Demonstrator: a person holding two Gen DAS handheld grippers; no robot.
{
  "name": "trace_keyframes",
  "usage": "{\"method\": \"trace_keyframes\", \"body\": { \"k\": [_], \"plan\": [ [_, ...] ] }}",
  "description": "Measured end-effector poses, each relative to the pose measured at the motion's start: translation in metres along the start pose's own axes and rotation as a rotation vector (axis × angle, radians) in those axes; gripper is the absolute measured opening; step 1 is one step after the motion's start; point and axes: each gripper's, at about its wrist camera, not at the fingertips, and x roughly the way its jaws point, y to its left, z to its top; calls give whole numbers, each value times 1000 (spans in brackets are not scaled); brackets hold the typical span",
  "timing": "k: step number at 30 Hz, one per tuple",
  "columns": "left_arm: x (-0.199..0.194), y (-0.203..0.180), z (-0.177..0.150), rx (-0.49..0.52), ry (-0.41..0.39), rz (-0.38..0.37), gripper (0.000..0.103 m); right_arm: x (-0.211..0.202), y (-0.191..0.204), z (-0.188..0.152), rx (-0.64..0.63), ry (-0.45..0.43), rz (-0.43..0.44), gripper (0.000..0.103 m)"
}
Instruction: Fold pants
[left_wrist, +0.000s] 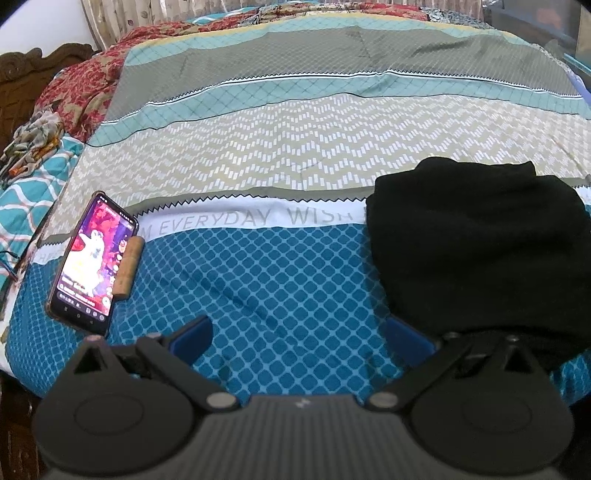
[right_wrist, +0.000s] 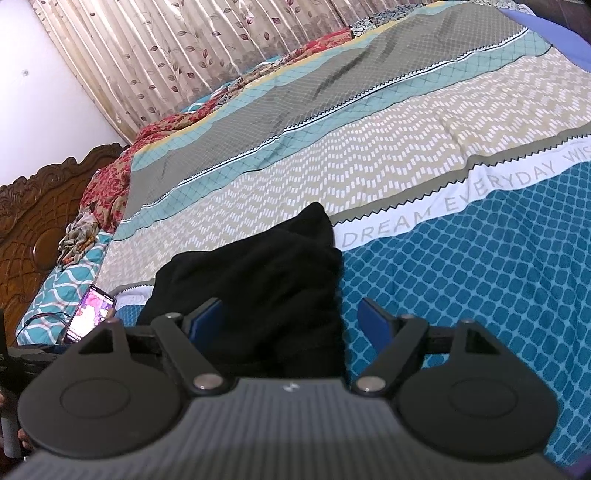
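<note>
Holding both grippers wide apart and empty, we keep the left gripper (left_wrist: 299, 339) over bare bedsheet (left_wrist: 258, 273), just left of the pants (left_wrist: 476, 251). Our right gripper (right_wrist: 291, 321) hovers over the near end of the pants (right_wrist: 258, 280) (folded into a black bundle near the bed's front edge). A lit phone (left_wrist: 92, 254) leans farther left.

The pants (left_wrist: 480, 247) are laid in a folded heap on the bed (left_wrist: 295, 155), near its front edge. A phone (left_wrist: 90, 258) is propped well to their left, with a small roll (left_wrist: 127, 267) touching its right side. Bunched cloths (left_wrist: 74, 92) are piled behind the phone, beside the headboard (right_wrist: 33, 229).
</note>
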Motion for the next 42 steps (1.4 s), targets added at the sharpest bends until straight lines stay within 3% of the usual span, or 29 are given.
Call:
{"method": "trace_keyframes", "body": {
  "k": [16,22,25,31,33,42],
  "plan": [
    [-3,4,2,-3,9,-36,103,1,1,0,-13,-1,-11,82],
    [-6,4,4,-8,4,-86,103,0,5,2,-30,-6,-8,82],
    [-5,9,6,-44,17,-170,103,-1,5,2,-37,-6,-10,82],
    [-4,34,13,-193,22,-464,103,2,2,1,-19,9,-4,82],
    [2,36,15,-235,35,-528,103,3,1,0,-9,13,8,82],
    [48,18,25,-297,130,-645,103,13,-6,-1,34,68,50,92]
  ]
}}
